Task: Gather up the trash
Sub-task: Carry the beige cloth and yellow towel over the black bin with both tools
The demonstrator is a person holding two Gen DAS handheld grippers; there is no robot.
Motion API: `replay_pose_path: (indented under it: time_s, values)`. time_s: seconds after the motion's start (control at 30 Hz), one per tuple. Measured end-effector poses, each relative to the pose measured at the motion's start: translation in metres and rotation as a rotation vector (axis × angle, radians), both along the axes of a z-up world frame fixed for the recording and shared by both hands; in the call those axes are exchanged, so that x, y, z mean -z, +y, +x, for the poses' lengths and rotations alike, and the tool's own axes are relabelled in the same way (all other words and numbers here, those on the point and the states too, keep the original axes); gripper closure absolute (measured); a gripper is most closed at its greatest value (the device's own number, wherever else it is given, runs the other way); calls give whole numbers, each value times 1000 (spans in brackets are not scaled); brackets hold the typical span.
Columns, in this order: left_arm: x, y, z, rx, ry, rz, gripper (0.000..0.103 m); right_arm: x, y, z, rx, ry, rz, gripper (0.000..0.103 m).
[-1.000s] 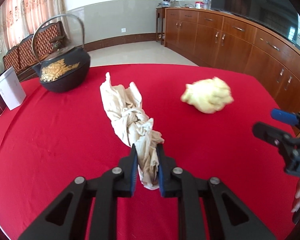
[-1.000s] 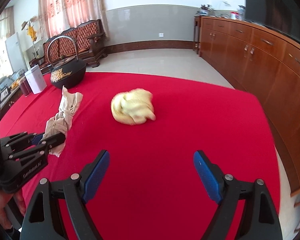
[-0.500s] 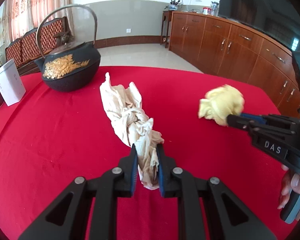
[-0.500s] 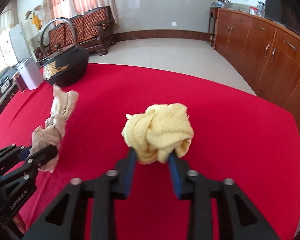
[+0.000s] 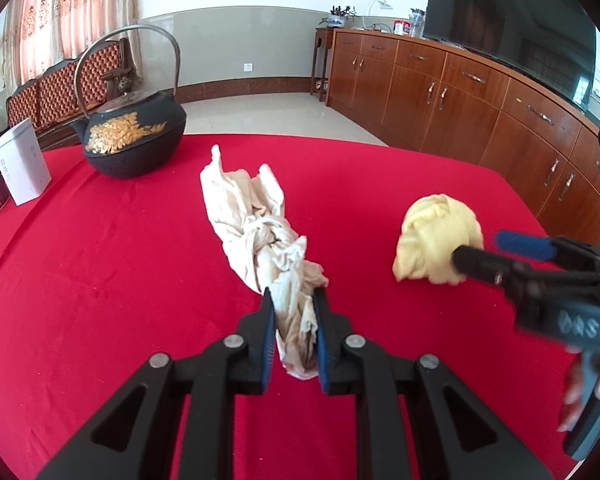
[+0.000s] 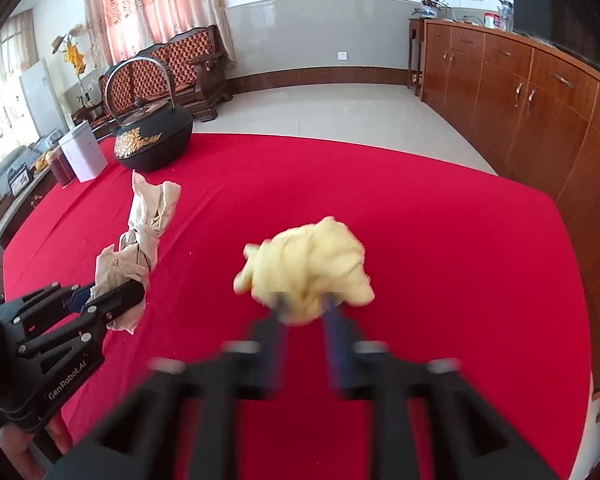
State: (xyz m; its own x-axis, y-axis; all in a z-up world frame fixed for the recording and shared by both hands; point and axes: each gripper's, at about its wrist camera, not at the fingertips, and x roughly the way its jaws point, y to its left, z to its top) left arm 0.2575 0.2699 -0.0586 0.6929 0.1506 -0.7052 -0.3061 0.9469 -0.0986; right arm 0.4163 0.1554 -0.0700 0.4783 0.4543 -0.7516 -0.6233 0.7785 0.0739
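Your left gripper [image 5: 294,330] pinches the near end of the beige crumpled paper [image 5: 256,236]; its long axis runs far-left. Your right gripper [image 6: 304,312] pinches the yellow wad [image 6: 312,268].

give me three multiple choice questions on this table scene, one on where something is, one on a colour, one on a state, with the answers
1. Where does the black teapot stand?
A. on the floor
B. at the far left of the red tablecloth
C. on the wooden cabinet

2. What colour is the wad in the right gripper?
A. pale yellow
B. blue
C. green

3. What is the state of the left gripper?
A. wide open and empty
B. lying flat on the table
C. shut on the beige crumpled paper

Answers:
1. B, since it sits on the cloth beside a white box.
2. A, as both views show it yellow.
3. C, since its jaws pinch the paper's near end.
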Motion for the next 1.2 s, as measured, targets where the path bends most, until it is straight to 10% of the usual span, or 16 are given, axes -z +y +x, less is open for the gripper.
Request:
replay_pose_path:
  time_s: [0.13, 0.17, 0.2, 0.23, 0.53, 1.2]
  values:
    - [6, 8, 2, -6, 11, -6, 84, 4, 15, 3, 3, -29, -13, 12]
    - [9, 9, 3, -6, 17, -14, 84, 9, 21, 6, 9, -29, -38, 19]
    - [10, 8, 4, -2, 22, -15, 84, 14, 27, 10, 9, -19, -56, 53]
    - [9, 8, 4, 4, 17, -14, 84, 19, 29, 13, 4, 8, -57, 57]
    - [-8, -33, -8, 79, -14, 0, 85, -6, -9, -16, 34, -56, 19, 61]
    - [-45, -272, -47, 465, -70, 11, 85, -68, -315, -141, 363, -183, 19, 61]
